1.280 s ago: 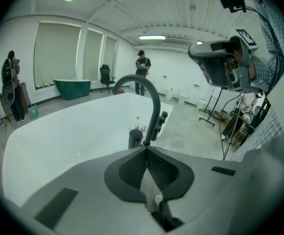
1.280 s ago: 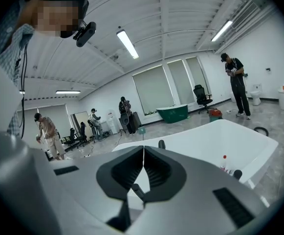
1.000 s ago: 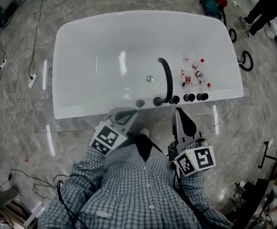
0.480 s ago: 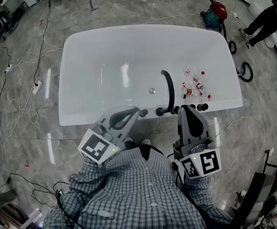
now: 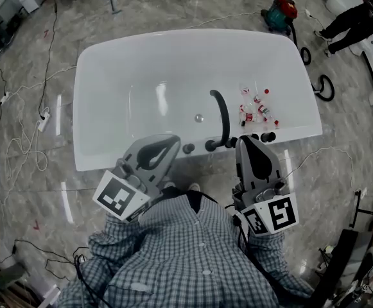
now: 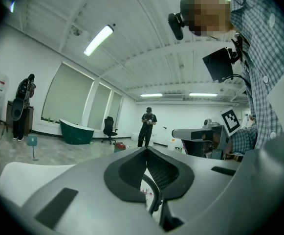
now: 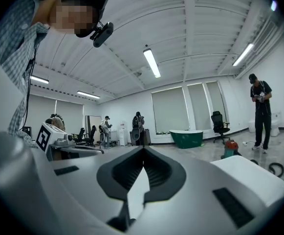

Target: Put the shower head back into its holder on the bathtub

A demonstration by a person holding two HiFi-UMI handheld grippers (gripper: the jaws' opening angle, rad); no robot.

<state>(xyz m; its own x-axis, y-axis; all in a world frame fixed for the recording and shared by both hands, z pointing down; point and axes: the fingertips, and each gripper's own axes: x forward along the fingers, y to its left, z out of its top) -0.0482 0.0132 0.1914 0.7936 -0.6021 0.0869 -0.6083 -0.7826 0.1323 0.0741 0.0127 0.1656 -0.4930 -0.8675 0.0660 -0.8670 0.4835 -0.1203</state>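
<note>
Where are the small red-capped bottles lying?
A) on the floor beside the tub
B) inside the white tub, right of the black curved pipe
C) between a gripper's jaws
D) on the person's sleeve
B: the head view shows the red-capped bottles lying inside the bathtub, just right of the black curved pipe.

cables (image 5: 26,143): loose, white (left side); vacuum (image 5: 281,8): red-topped, far right; bottles (image 5: 253,108): red-capped cluster
</note>
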